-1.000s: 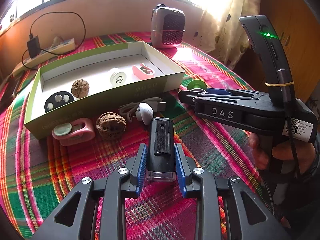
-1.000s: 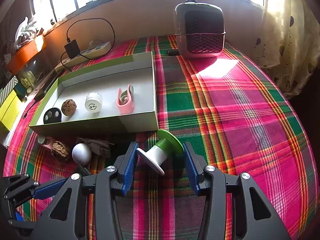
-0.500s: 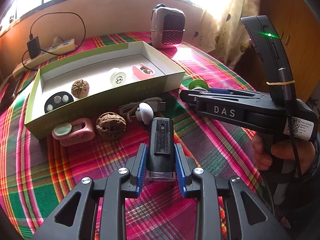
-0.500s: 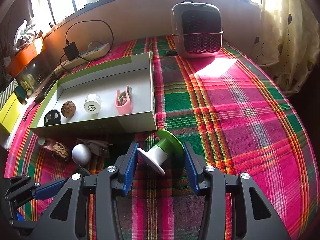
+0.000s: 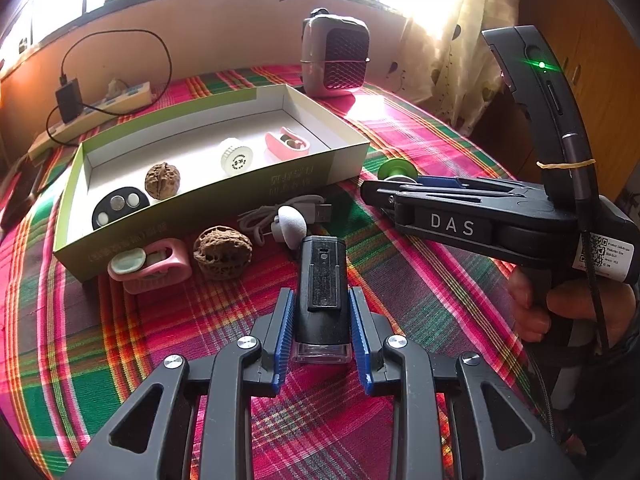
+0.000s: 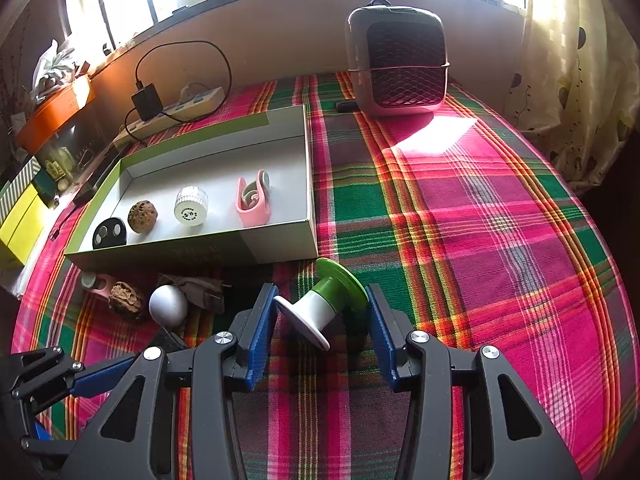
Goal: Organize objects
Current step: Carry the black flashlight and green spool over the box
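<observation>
My left gripper (image 5: 321,307) straddles a black box-shaped device (image 5: 322,292) lying on the plaid cloth; small gaps show at both pads, so it is open. My right gripper (image 6: 321,312) is open around a green-and-white spool (image 6: 325,303) lying tilted on the cloth, pads apart from it. The green-rimmed open box (image 5: 344,160) holds a black disc (image 5: 119,207), a walnut (image 5: 162,180), a white cap (image 5: 236,157) and a pink holder (image 5: 286,143). In front of the box lie a pink holder (image 5: 150,265), a walnut (image 5: 222,252) and a white ball with cable (image 5: 291,220).
A grey heater (image 6: 398,60) stands at the back of the table. A power strip with charger (image 6: 176,110) lies at the back left. Yellow and orange boxes (image 6: 24,216) sit off the left edge. A curtain (image 6: 580,80) hangs at the right.
Both grippers have barely moved. The right gripper has shifted slightly; its jaws stay open around the spool. The left jaws stay around the black device.
</observation>
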Demonstrator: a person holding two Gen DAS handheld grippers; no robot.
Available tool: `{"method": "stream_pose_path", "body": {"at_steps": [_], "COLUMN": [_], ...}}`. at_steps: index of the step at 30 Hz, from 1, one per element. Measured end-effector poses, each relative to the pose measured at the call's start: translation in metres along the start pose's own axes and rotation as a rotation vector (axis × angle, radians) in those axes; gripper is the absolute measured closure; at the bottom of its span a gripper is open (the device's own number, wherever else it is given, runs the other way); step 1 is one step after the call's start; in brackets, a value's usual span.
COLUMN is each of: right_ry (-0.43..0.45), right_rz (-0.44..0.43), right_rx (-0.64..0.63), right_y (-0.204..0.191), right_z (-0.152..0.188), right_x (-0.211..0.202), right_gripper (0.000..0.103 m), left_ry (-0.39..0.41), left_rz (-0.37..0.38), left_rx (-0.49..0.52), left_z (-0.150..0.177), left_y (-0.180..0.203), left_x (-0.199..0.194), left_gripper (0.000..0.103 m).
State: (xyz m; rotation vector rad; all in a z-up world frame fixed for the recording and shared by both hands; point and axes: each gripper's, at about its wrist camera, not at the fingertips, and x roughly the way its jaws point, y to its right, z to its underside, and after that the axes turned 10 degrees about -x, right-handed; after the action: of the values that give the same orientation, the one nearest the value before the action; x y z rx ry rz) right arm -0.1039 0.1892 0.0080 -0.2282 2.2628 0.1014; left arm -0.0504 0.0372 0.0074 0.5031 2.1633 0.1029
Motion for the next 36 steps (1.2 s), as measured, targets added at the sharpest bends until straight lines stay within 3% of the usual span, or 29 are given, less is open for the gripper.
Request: {"method": "stream_pose_path", "body": {"at_steps": [24,36], "right_ry": [0.081,0.105], "right_rz": [-0.009,-0.062], "right_rx": [-0.019,-0.094], "right_y": [-0.005,-0.025], "right_z": [-0.011,-0.04], "right_x": [-0.036,-0.034], "right_gripper": [0.058,0.058], "left_ry": [0.102,0.149], "left_rz": [-0.024,-0.084], "left_rx": [-0.034,-0.076], "left_z": [-0.016,-0.044], "left_y": [-0.011,-0.04], "left_x": [-0.041,-0.052], "left_gripper": [0.078,0.078]}}
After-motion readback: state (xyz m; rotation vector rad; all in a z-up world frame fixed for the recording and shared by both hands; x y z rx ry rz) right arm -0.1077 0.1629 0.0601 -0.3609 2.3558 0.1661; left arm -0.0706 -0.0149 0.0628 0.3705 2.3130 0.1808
